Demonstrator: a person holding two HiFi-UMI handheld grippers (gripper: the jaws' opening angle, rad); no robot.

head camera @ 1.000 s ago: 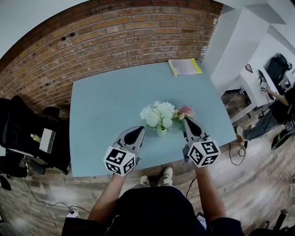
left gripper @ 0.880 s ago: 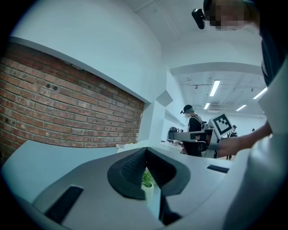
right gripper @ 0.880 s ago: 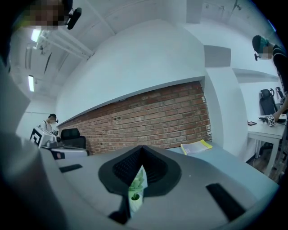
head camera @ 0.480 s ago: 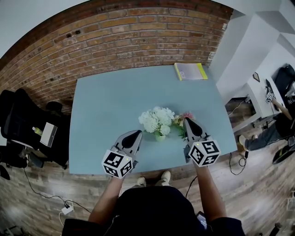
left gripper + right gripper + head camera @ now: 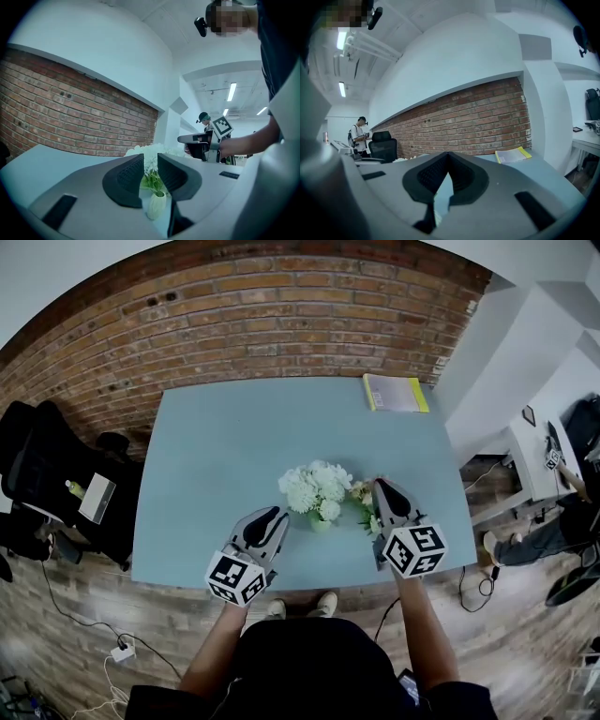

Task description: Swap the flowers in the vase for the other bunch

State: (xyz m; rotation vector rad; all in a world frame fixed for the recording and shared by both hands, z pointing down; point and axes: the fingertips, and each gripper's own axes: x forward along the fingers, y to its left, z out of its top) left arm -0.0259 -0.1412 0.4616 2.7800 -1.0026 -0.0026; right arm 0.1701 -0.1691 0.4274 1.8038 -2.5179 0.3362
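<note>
A small pale vase [image 5: 321, 520] with white flowers [image 5: 314, 488] stands mid-table. The left gripper view shows the same vase [image 5: 157, 205] and white flowers [image 5: 152, 152] ahead, through the jaw gap. My left gripper [image 5: 274, 513] lies left of the vase and apart from it. Its jaws [image 5: 150, 161] have just been opening a little, with nothing between them. The other bunch [image 5: 360, 493], pink and cream with green leaves, lies right of the vase, partly hidden under my right gripper [image 5: 379, 484]. That gripper [image 5: 448, 157] is shut at the tips, and I see nothing held.
A yellow-edged booklet [image 5: 395, 393] lies at the table's far right corner, also seen as the booklet [image 5: 513, 154] in the right gripper view. A brick wall [image 5: 281, 324] runs behind the table [image 5: 216, 446]. A black chair [image 5: 56, 493] stands left; a person [image 5: 358, 136] stands beyond.
The right gripper has edged over the loose bunch, so its pink head is mostly covered. The left gripper has stayed beside the vase.
</note>
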